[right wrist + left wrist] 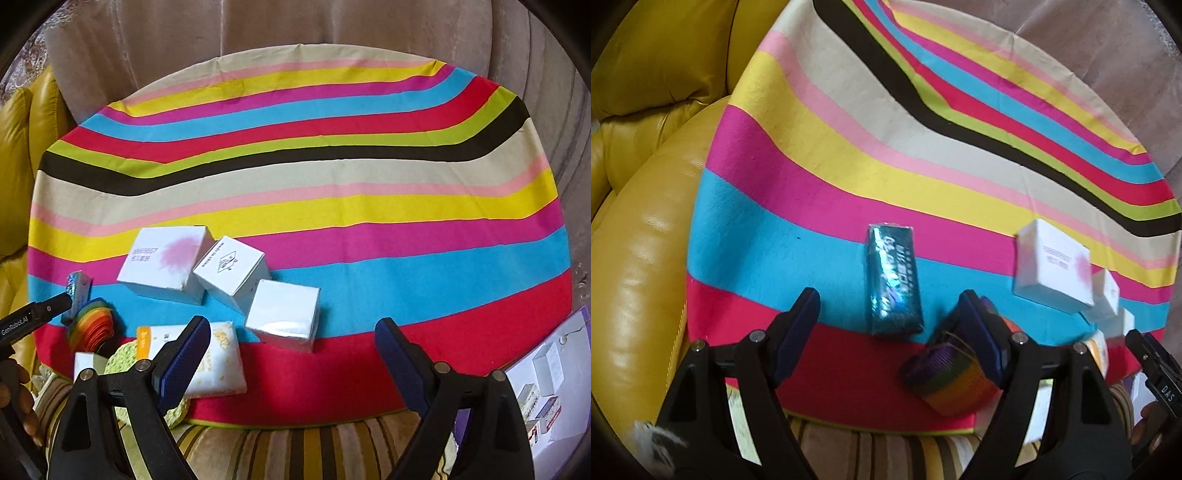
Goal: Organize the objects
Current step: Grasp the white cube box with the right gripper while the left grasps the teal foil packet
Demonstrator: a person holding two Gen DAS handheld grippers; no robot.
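Observation:
My left gripper (pixel 890 306) is open over the striped cloth (pixel 849 192). A shiny teal box (pixel 894 280) lies lengthwise in the gap, its near end between the fingertips with room on both sides. A rainbow spring toy (pixel 949 380) rests against the right finger (pixel 979 325). My right gripper (pixel 293 332) is also open, with a wrapped white cube (pixel 282 314) just ahead of the gap and untouched. Behind the cube sit a printed white cube (pixel 231 269) and a flat white box with a pink blot (pixel 166 262). A tissue pack (pixel 218 362) lies by the left finger (pixel 184 350).
A yellow leather sofa (pixel 639 258) borders the cloth on the left, and a beige curtain (pixel 295 33) hangs behind. A green crocheted pad (pixel 122 363) and a small white box (pixel 85 363) sit at the near left edge. A purple printed sheet (pixel 546 380) lies at the right.

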